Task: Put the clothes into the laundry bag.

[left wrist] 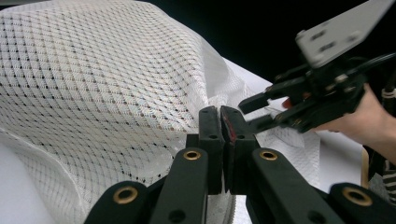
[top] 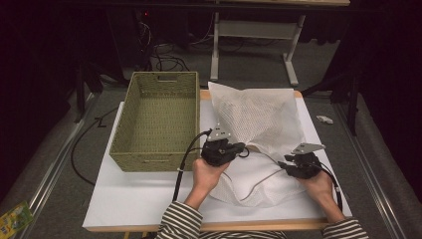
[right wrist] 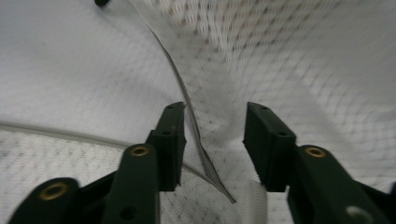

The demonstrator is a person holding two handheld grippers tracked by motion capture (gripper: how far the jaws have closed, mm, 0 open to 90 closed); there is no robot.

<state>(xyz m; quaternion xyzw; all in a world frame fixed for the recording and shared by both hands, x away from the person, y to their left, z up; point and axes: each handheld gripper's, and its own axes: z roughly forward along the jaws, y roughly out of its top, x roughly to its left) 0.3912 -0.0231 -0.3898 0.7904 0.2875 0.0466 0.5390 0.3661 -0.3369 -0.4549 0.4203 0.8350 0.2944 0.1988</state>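
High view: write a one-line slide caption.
Over a white mesh laundry bag beside a woven basket, the left gripper pinches its edge; the right gripper stands open.

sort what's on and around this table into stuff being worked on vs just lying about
In the job:
white mesh bag
left gripper, shut on the bag
right gripper, fingers apart at the bag's zip edge

Lying about:
woven basket
small white scrap on the floor

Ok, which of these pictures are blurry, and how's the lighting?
High view: sharp, table lit, room around it dark. Left gripper view: mesh bag crisp, the other tongs slightly soft against black. Right gripper view: mesh smeared by motion blur, own tongs sharper.
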